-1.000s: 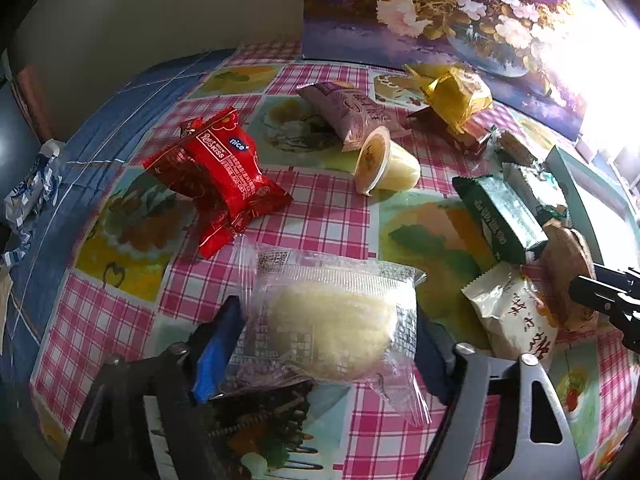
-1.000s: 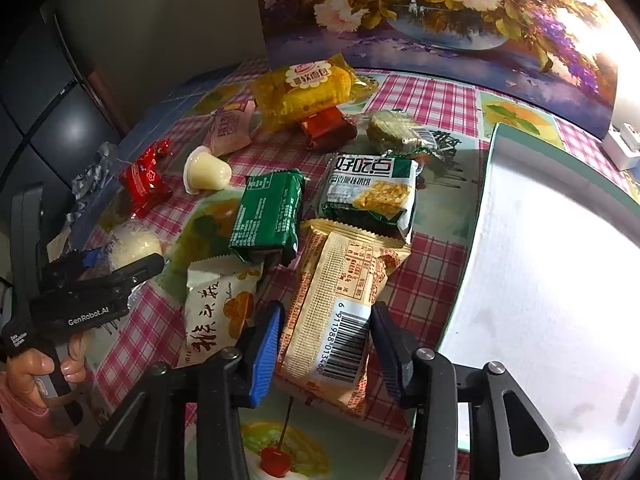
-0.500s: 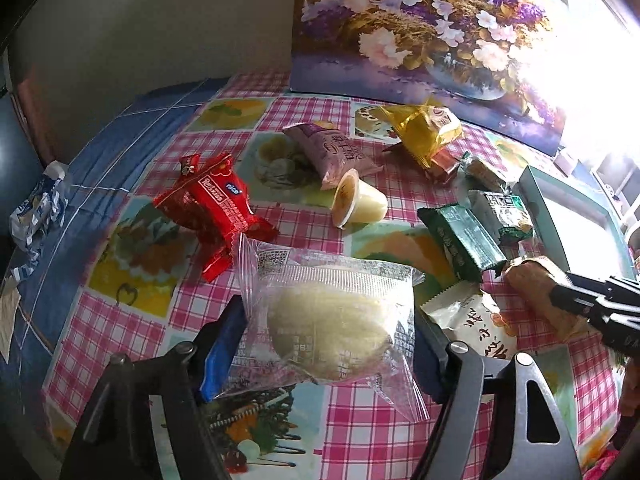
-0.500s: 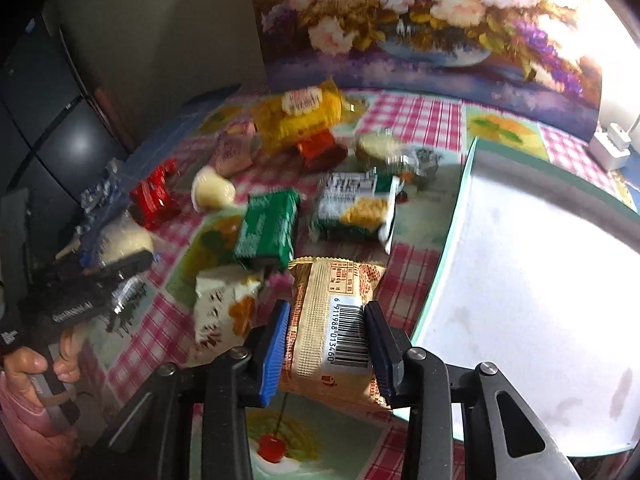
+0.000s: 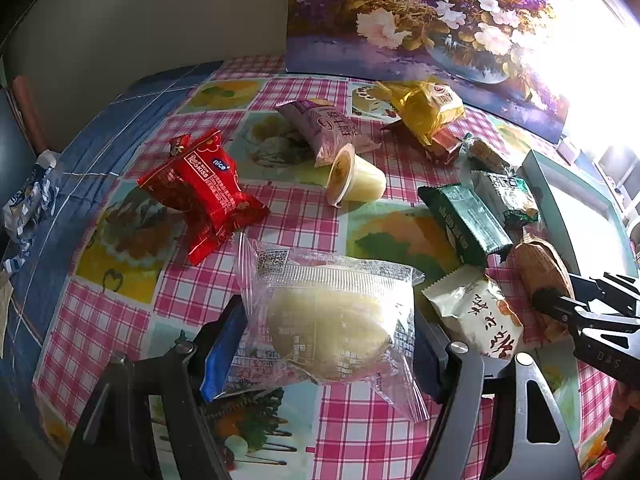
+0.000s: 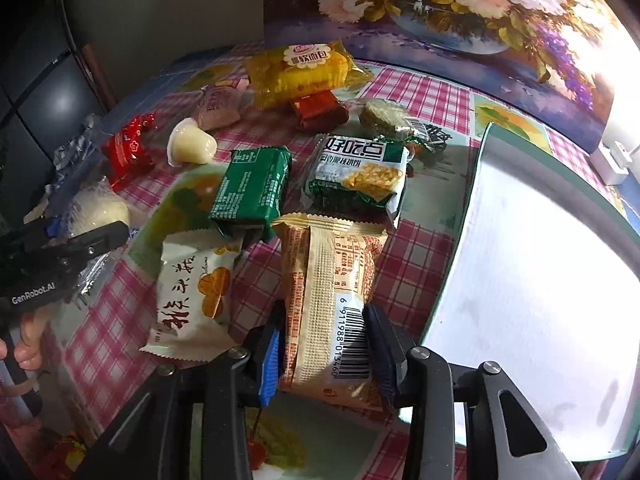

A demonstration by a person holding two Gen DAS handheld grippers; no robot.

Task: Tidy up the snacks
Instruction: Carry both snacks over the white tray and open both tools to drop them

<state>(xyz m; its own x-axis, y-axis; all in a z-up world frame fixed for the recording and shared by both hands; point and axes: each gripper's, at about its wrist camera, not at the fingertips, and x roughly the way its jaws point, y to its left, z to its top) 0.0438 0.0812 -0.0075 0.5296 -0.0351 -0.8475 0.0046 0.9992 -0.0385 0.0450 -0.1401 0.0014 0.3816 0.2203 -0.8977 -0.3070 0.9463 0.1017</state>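
My left gripper (image 5: 328, 344) is shut on a clear-wrapped white bun (image 5: 328, 320) and holds it just above the checked tablecloth. My right gripper (image 6: 326, 344) is shut on a tan snack packet with a barcode (image 6: 328, 280), beside the left edge of a white tray (image 6: 540, 272). The tan packet (image 5: 540, 268) and the right gripper's fingers (image 5: 560, 300) also show at the right of the left wrist view. The bun (image 6: 96, 208) and the left gripper show at the left of the right wrist view.
On the table lie a red packet (image 5: 200, 188), a jelly cup (image 5: 356, 180), a pink packet (image 5: 328, 128), a yellow bread bag (image 6: 300, 68), a green packet (image 6: 252, 188), a cracker packet (image 6: 360, 172) and a white packet (image 6: 196, 296). A flower painting (image 6: 440, 8) stands behind.
The right gripper closed on the tan packet and lifted its near end. The left gripper, still holding the bun, drew back slightly from the snacks.
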